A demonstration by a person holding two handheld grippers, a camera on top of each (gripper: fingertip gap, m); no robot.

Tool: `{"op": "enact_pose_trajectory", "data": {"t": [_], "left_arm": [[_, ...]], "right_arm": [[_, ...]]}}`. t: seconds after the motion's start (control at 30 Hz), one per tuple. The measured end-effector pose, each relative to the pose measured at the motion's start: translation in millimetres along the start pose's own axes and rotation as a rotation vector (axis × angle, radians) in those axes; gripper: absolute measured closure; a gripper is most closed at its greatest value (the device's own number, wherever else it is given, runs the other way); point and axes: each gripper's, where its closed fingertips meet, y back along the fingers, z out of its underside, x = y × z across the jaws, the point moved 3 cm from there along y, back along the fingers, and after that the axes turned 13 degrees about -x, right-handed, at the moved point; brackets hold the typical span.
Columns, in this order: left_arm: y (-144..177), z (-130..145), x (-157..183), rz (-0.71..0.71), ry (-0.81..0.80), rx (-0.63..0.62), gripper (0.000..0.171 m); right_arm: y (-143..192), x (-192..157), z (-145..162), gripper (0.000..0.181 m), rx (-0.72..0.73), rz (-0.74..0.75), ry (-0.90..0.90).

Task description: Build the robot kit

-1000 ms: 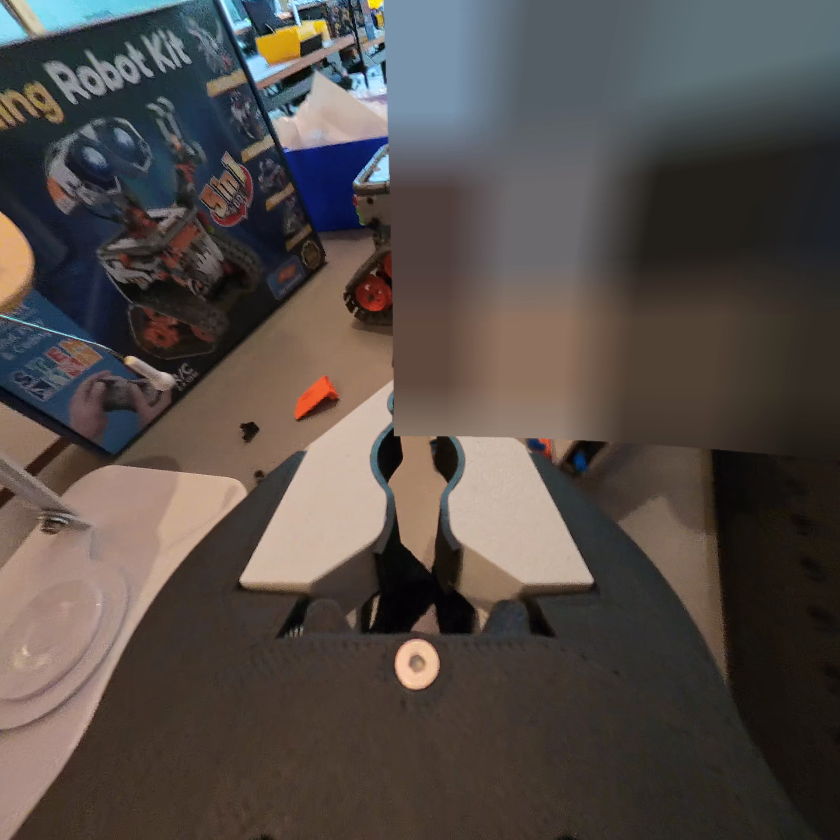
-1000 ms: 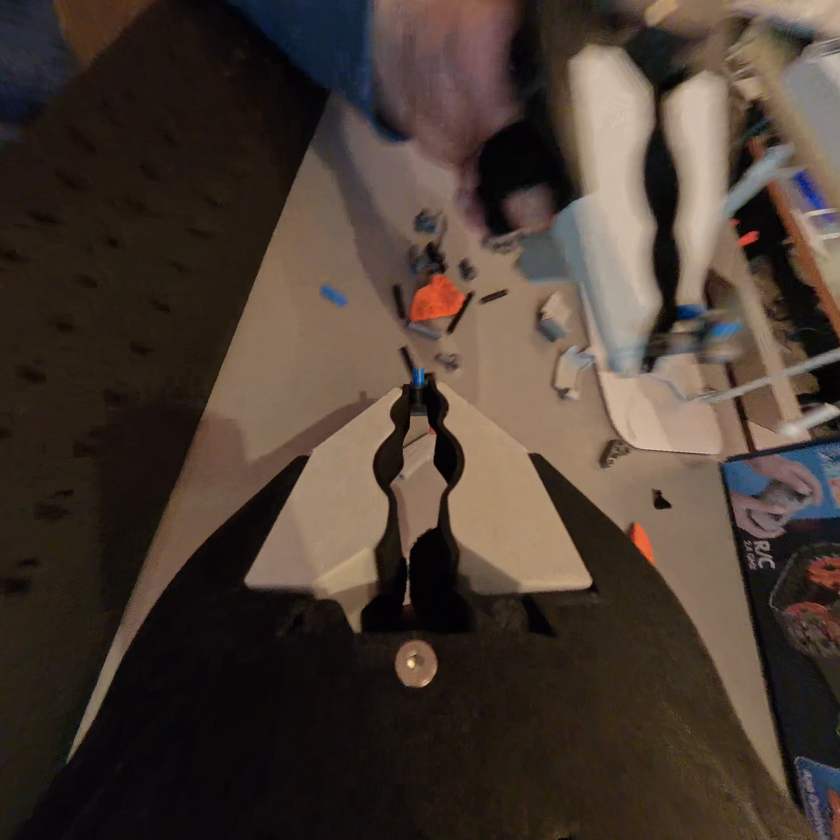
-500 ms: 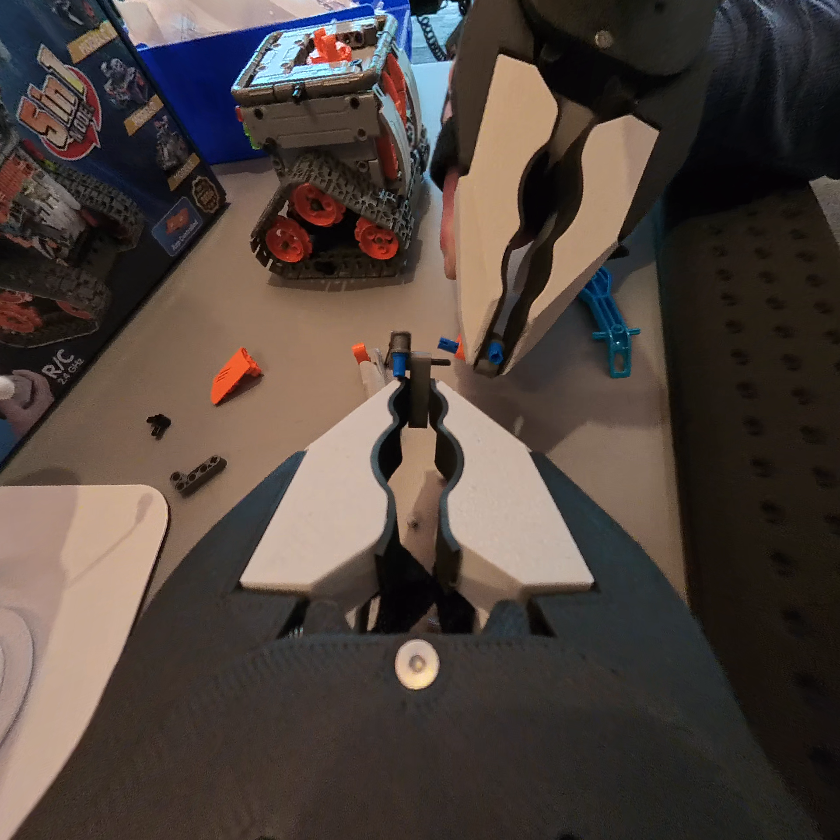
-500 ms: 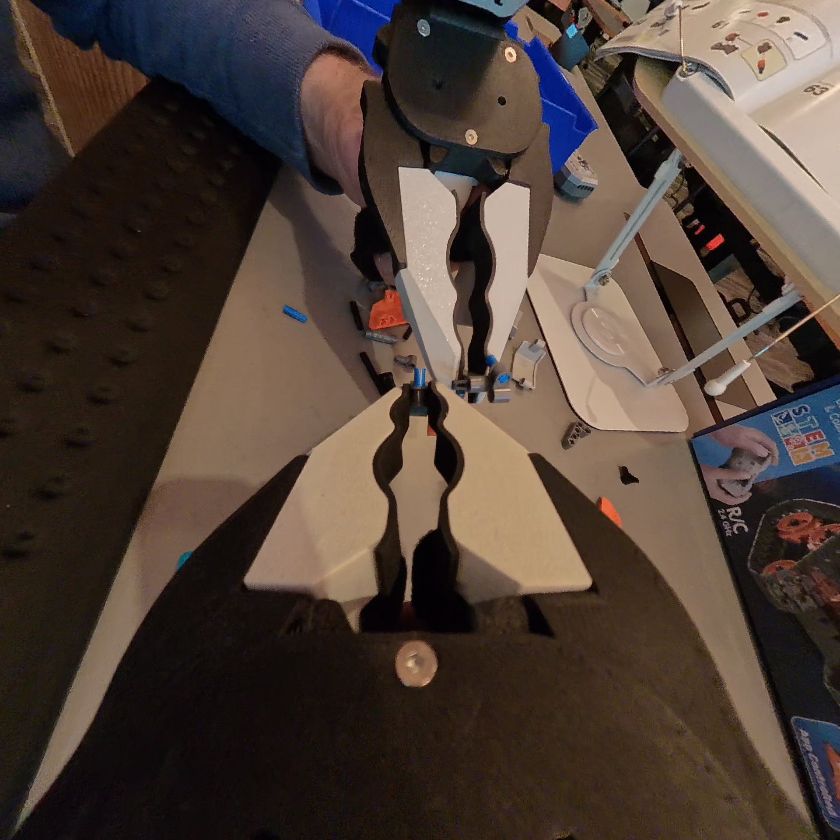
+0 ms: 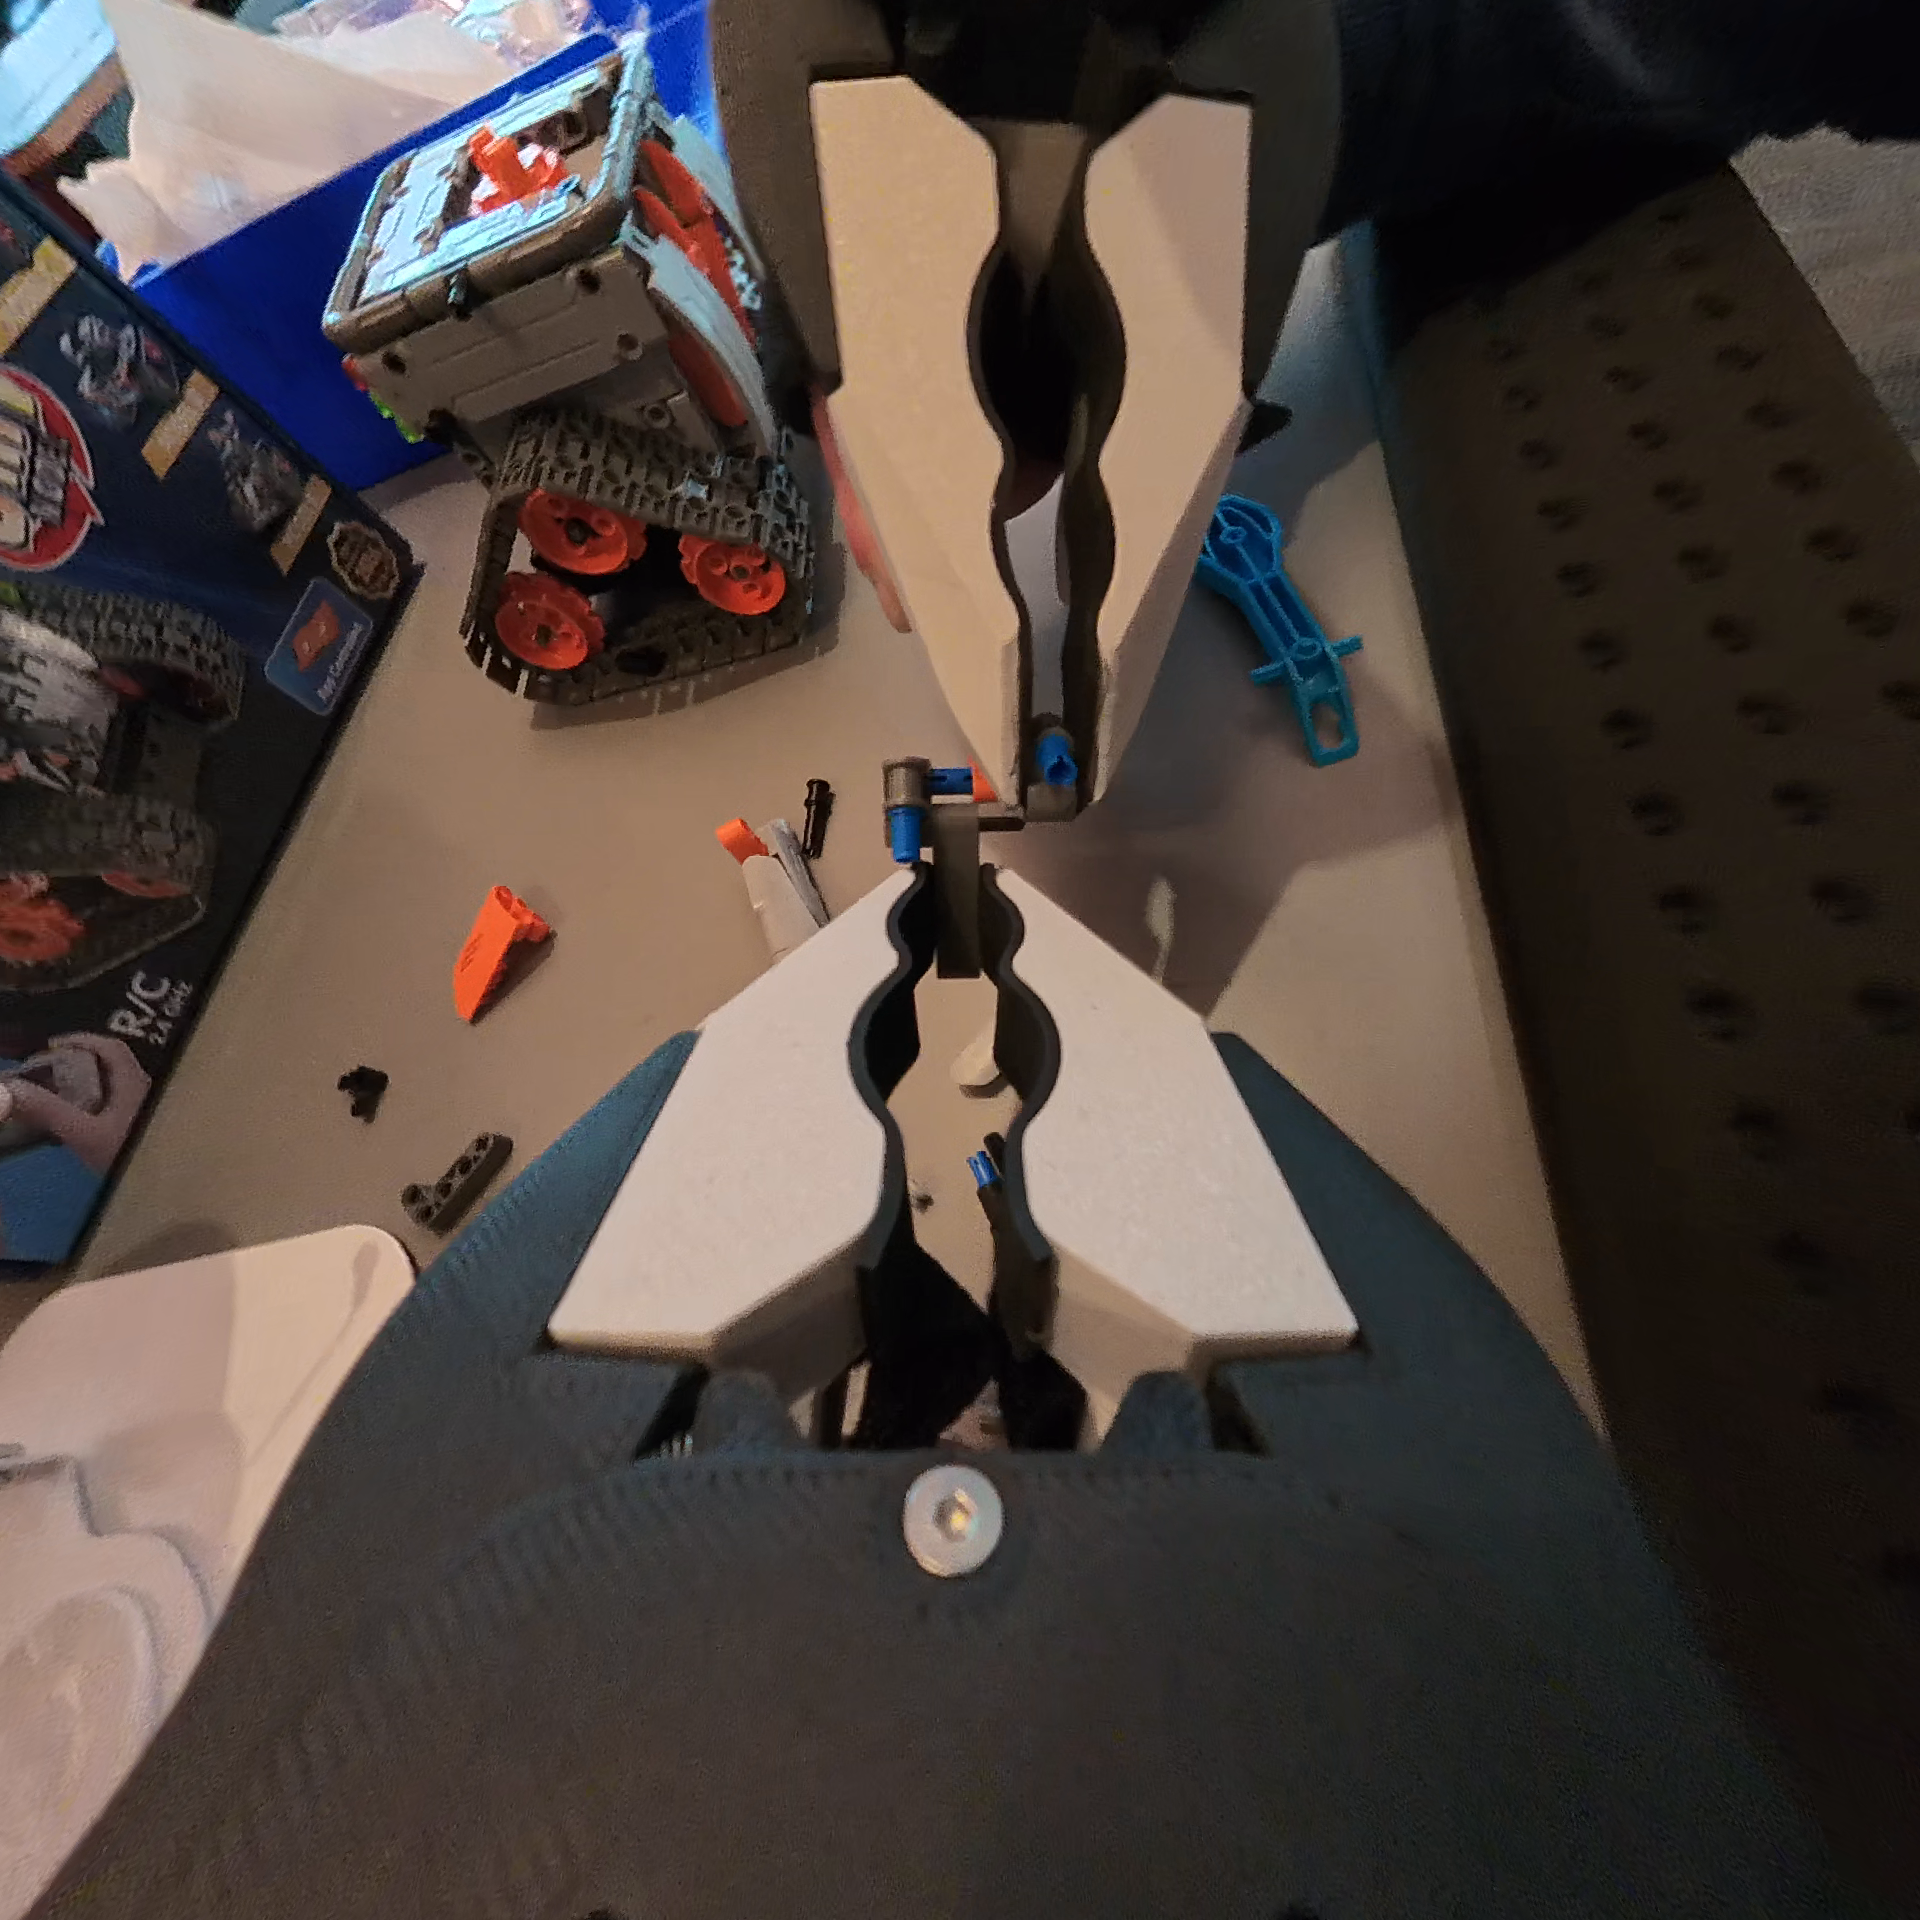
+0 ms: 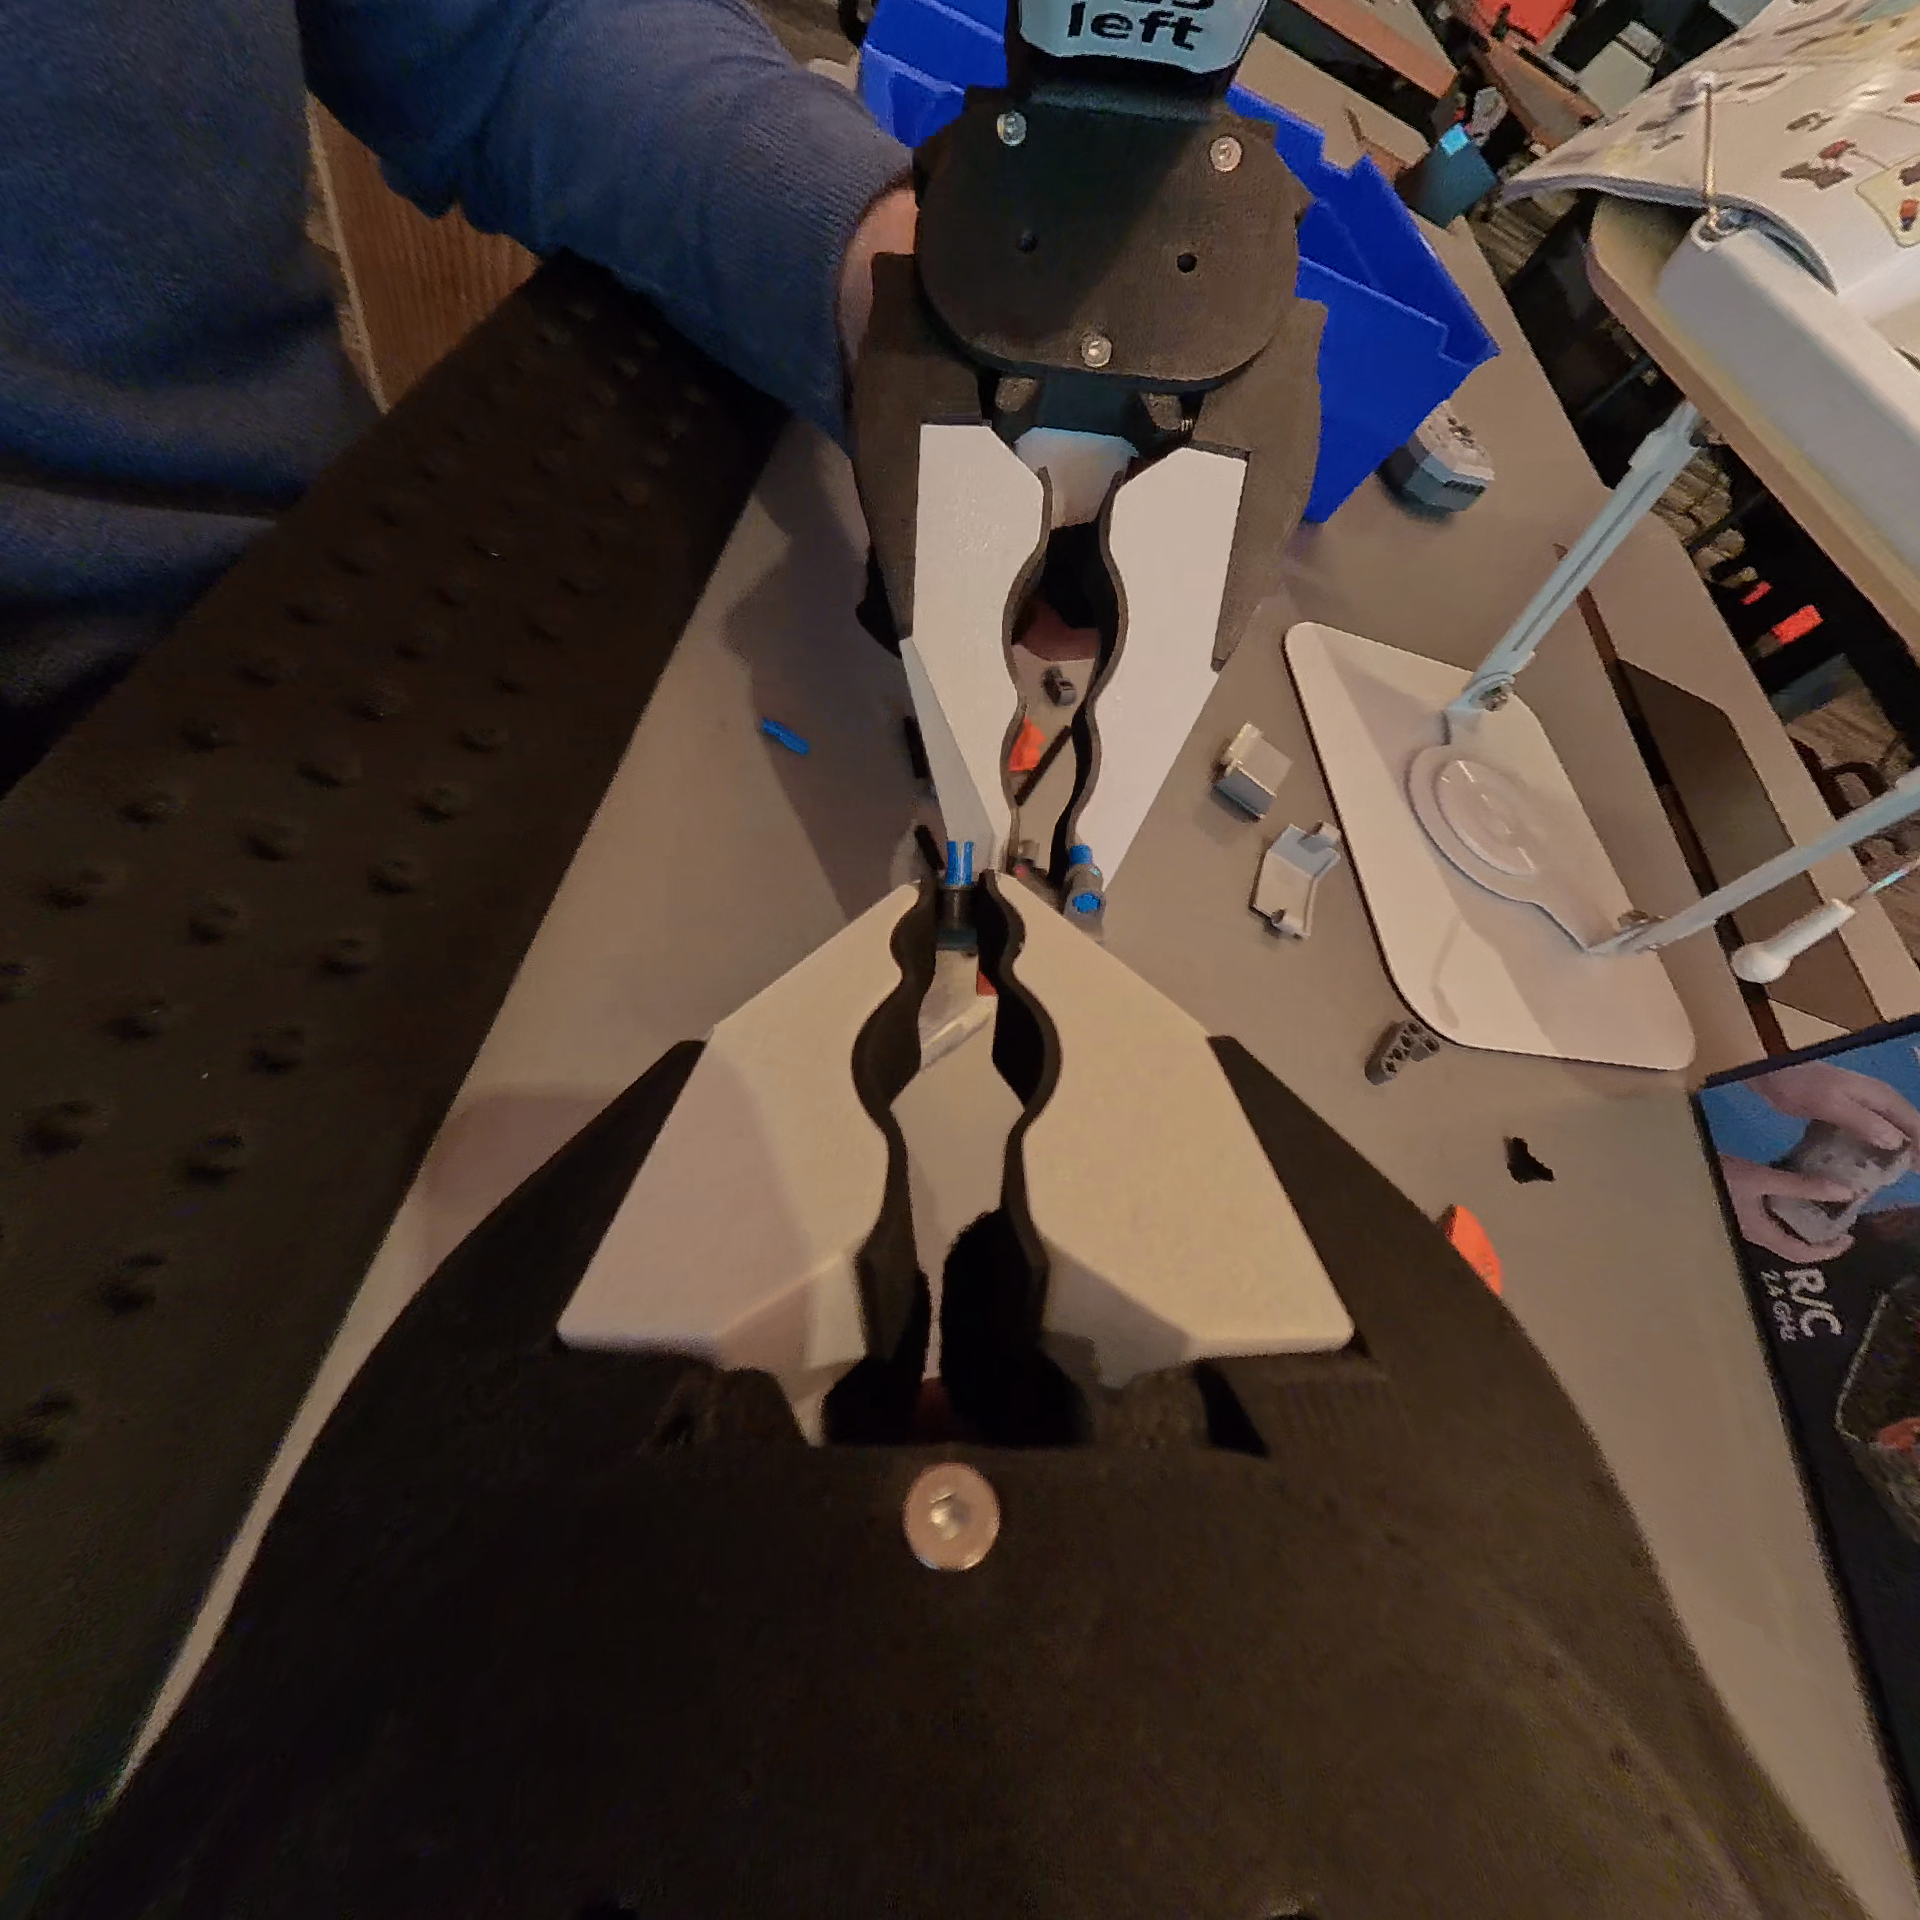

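Note:
My left gripper (image 5: 956, 883) is shut on a short dark grey beam (image 5: 956, 914), part of a small assembly with a grey connector and blue pins (image 5: 904, 805). My right gripper (image 5: 1055, 800) comes in from the top of the left wrist view, shut on a small grey connector with a blue pin (image 5: 1055, 769). The two pieces meet tip to tip just above the grey table. In the right wrist view my right gripper (image 6: 961, 894) holds its blue-pinned piece (image 6: 956, 864). The left gripper (image 6: 1039, 847) faces it, with blue pins (image 6: 1081, 883) showing at its tips.
A tracked robot model with orange wheels (image 5: 623, 468) stands by a blue bin (image 5: 260, 260) and a dark blue kit box (image 5: 135, 727). Loose parts lie around, among them an orange wedge (image 5: 494, 945) and a light blue tool (image 5: 1283, 634). A black dotted mat (image 5: 1714, 831) and a white stand base (image 6: 1475, 842) flank the table. Less than 4 cm separates the two grippers' tips.
Both grippers have tilted down over the table and closed in on each other. Their held pieces, apart half a second ago, now meet at the tips.

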Motion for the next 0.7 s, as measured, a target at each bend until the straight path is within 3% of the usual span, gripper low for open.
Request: {"op": "enact_pose_trajectory", "data": {"t": [0.2,0.7], "left_arm": [[0,3,8,-0.012,-0.100,-0.058,0.165],[3,3,15,-0.008,-0.147,-0.062,0.165]], "right_arm": [[-3,-9,1,0.176,-0.028,-0.026,0.053],[-5,-14,1,0.177,-0.039,-0.040,0.059]]}}
